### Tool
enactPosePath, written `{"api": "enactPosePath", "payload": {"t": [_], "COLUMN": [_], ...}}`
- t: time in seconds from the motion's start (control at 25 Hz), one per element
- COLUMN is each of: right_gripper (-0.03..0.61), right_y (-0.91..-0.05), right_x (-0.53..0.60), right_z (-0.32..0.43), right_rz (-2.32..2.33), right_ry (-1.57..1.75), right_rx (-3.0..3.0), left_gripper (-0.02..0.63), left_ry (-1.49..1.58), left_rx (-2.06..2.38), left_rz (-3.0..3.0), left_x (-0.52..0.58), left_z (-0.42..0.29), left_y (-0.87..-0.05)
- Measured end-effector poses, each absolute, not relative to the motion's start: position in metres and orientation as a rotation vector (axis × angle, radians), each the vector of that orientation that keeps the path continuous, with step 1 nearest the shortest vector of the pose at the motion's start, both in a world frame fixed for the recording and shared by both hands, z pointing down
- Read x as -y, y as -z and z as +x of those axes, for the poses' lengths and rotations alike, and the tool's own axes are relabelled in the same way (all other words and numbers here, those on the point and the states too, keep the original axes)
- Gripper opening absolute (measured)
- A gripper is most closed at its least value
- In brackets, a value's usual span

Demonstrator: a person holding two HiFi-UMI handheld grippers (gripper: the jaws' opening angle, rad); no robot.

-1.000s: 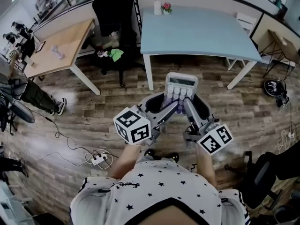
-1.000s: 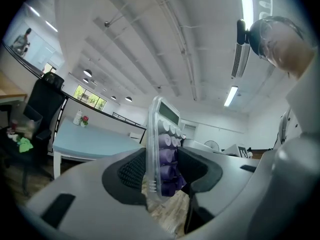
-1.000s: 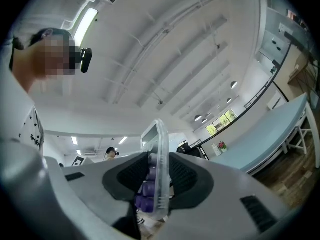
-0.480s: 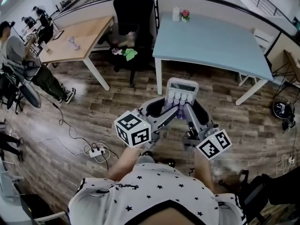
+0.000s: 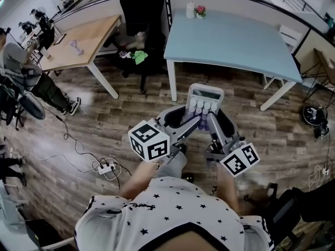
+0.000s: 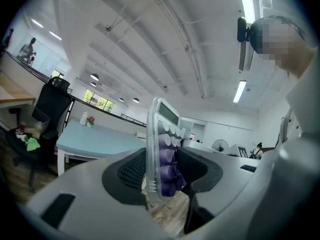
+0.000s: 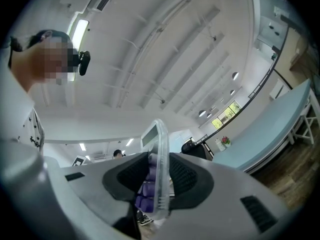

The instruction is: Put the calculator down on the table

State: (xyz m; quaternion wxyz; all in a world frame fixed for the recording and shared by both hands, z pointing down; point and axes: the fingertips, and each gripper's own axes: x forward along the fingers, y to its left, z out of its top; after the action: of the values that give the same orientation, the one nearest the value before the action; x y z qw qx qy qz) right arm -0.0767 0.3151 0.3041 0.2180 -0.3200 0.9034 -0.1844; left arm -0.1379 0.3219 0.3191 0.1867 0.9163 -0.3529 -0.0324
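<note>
The calculator [image 5: 204, 101], a clear case with purple keys and a small screen, hangs in the air above the wooden floor, in front of the light blue table [image 5: 230, 38]. My left gripper [image 5: 187, 121] is shut on its left side and my right gripper [image 5: 213, 122] on its right side. In the left gripper view the calculator [image 6: 161, 151] stands edge-on between the black pads [image 6: 131, 171]. In the right gripper view the calculator [image 7: 158, 171] is clamped the same way, with the purple keys on its left face.
A white bottle [image 5: 190, 9] and a flower pot [image 5: 200, 10] stand at the blue table's far edge. A black chair [image 5: 140, 12] and a wooden table [image 5: 78, 41] lie to the left. A person [image 5: 23, 75] sits at far left. A power strip [image 5: 104, 166] lies on the floor.
Both grippers have carried the calculator a little way together, and the head view has swung slightly across the room. The hold on the calculator looks the same.
</note>
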Motion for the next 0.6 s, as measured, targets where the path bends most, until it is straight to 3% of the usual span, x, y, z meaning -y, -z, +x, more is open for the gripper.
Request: {"api": "enactPosePath", "payload": {"t": [0.6], "right_gripper": [0.127], "right_y": [-0.307], "right_x": [-0.253], "right_z": [0.004], "right_rz": [-1.159], "right_ry": [0.460], "right_rx": [-2.393], "left_gripper": [0.213], "left_ry": [0.101], "left_rx": [0.710], "left_rz": [2.663], "left_x": [-0.248], "left_z": [-0.057], "left_y": [-0.323]}}
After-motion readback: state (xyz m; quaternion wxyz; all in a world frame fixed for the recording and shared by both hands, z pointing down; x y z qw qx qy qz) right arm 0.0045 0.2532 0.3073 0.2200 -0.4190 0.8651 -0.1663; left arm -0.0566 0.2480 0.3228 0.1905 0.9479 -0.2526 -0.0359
